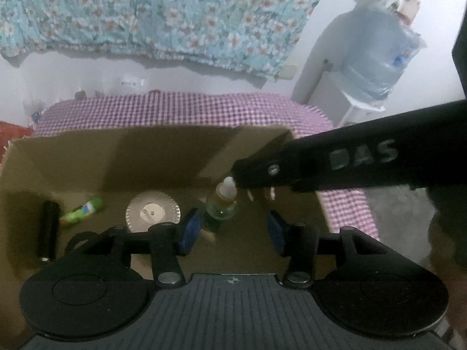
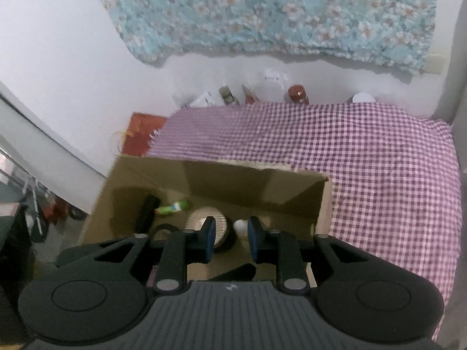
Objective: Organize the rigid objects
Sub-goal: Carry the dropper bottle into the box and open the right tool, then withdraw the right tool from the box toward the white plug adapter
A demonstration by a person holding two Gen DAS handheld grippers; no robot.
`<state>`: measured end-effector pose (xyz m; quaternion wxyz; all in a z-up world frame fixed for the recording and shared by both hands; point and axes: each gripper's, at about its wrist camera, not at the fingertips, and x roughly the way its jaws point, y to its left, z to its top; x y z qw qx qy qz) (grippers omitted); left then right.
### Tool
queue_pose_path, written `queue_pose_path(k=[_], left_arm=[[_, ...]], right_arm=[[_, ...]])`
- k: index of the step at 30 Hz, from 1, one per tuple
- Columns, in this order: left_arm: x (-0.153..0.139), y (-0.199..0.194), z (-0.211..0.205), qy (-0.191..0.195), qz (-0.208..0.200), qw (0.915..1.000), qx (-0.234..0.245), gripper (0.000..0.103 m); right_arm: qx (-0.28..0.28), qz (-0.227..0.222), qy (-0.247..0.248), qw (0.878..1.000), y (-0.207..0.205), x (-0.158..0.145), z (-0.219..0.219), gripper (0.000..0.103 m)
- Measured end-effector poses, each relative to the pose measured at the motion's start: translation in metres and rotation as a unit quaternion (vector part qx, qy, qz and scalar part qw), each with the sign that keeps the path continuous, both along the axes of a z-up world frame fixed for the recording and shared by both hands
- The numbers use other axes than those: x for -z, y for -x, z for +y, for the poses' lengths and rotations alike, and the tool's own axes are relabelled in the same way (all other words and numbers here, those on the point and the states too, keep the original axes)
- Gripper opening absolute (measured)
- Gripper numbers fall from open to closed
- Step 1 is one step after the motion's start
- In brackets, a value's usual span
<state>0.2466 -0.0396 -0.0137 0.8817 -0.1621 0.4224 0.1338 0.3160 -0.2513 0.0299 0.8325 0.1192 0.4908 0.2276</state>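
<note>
An open cardboard box (image 1: 116,157) holds a black cylinder (image 1: 48,230), a green tube (image 1: 83,211), a round pleated silver disc (image 1: 151,213) and a small clear dropper bottle (image 1: 220,204) with a white cap, standing upright. My left gripper (image 1: 233,230) hangs open just short of the bottle, its pads clear of the glass. From the right, one of the right gripper's fingers (image 1: 292,160) reaches in, its tip beside the cap. In the right wrist view, my right gripper (image 2: 232,233) shows a narrow gap. The white cap (image 2: 241,228) sits by the right pad, not squeezed.
The box (image 2: 233,180) sits at the near left corner of a table with a purple checked cloth (image 2: 364,160). Bottles (image 2: 297,93) line the far wall under a floral curtain. A water jug (image 1: 376,58) stands on a dispenser to the right. A red packet (image 2: 140,131) lies behind the box.
</note>
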Motion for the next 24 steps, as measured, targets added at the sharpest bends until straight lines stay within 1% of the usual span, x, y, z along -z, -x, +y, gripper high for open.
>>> queue_pose_path(k=[4,7,9,12,15,16,18,19,20,22,23,24], left_arm=[[-0.023,0.029,-0.009,-0.009,-0.023,0.9996,0.010,0.052],[-0.041,0.062,-0.015,-0.015,-0.044,0.9989,0.008,0.053],[-0.050,0.089,-0.019,-0.020,-0.060,0.9980,0.008,0.054],[-0.052,0.126,-0.023,-0.032,-0.062,0.9976,0.000,0.055],[-0.044,0.158,-0.024,-0.045,-0.053,0.9972,-0.027,0.055],[-0.040,0.166,-0.023,-0.046,-0.049,0.9970,-0.038,0.055],[-0.029,0.181,-0.020,-0.039,-0.040,0.9965,-0.062,0.055],[-0.024,0.187,-0.019,-0.035,-0.035,0.9965,-0.068,0.055],[-0.017,0.193,-0.018,-0.031,-0.028,0.9964,-0.074,0.055],[-0.001,0.197,-0.014,-0.013,-0.010,0.9962,-0.085,0.055],[0.007,0.198,-0.013,-0.006,-0.004,0.9962,-0.087,0.055],[0.014,0.198,-0.013,-0.008,0.005,0.9959,-0.090,0.055]], right_arm=[[0.017,-0.023,-0.038,0.999,0.034,-0.025,-0.012,0.026],[0.032,-0.038,-0.065,0.997,0.066,-0.038,-0.021,0.026],[0.037,-0.046,-0.084,0.995,0.089,-0.041,-0.025,0.026],[0.041,-0.050,-0.102,0.993,0.119,-0.042,-0.025,0.027],[0.041,-0.051,-0.116,0.991,0.144,-0.037,-0.019,0.031],[0.041,-0.047,-0.122,0.991,0.149,-0.035,-0.017,0.036],[0.036,-0.036,-0.141,0.989,0.161,-0.026,-0.007,0.038],[0.034,-0.030,-0.147,0.988,0.165,-0.021,-0.002,0.040],[0.032,-0.025,-0.151,0.988,0.169,-0.016,0.003,0.044],[0.029,-0.009,-0.159,0.987,0.171,-0.002,0.015,0.048],[0.029,0.001,-0.162,0.986,0.172,0.005,0.020,0.048],[0.028,0.012,-0.166,0.986,0.171,0.012,0.026,0.048]])
